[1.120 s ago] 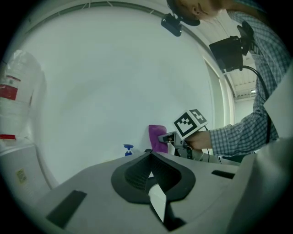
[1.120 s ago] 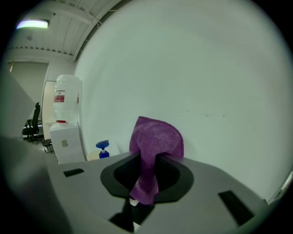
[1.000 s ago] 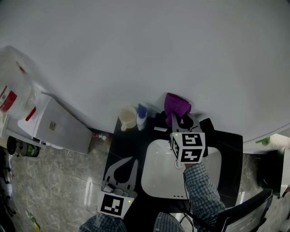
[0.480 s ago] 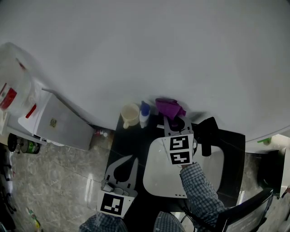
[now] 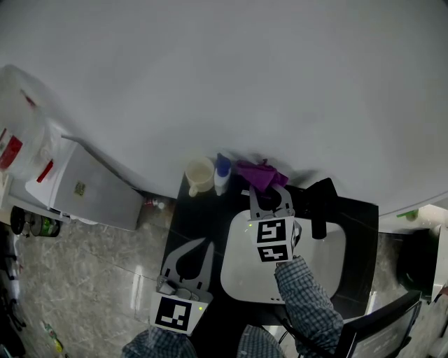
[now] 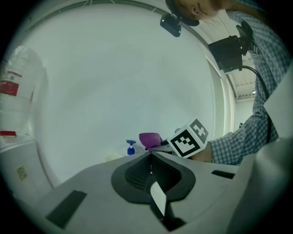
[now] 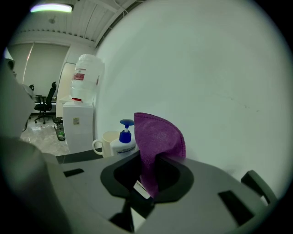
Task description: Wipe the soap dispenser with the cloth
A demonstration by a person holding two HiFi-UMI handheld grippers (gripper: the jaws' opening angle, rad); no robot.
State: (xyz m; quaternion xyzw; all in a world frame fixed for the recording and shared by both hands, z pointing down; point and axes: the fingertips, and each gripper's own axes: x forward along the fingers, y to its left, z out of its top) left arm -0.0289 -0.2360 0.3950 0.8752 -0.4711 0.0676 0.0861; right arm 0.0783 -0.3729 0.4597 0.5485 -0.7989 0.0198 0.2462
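A plain white wall is seen behind the dark bench, into which a white basin is set. Left of the bench, a white water cooler is stood on a marbled floor. A ceiling strip light is lit.

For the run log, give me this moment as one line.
right gripper: shut on purple cloth | soap dispenser: beside it, contact unclear | left gripper: shut, empty
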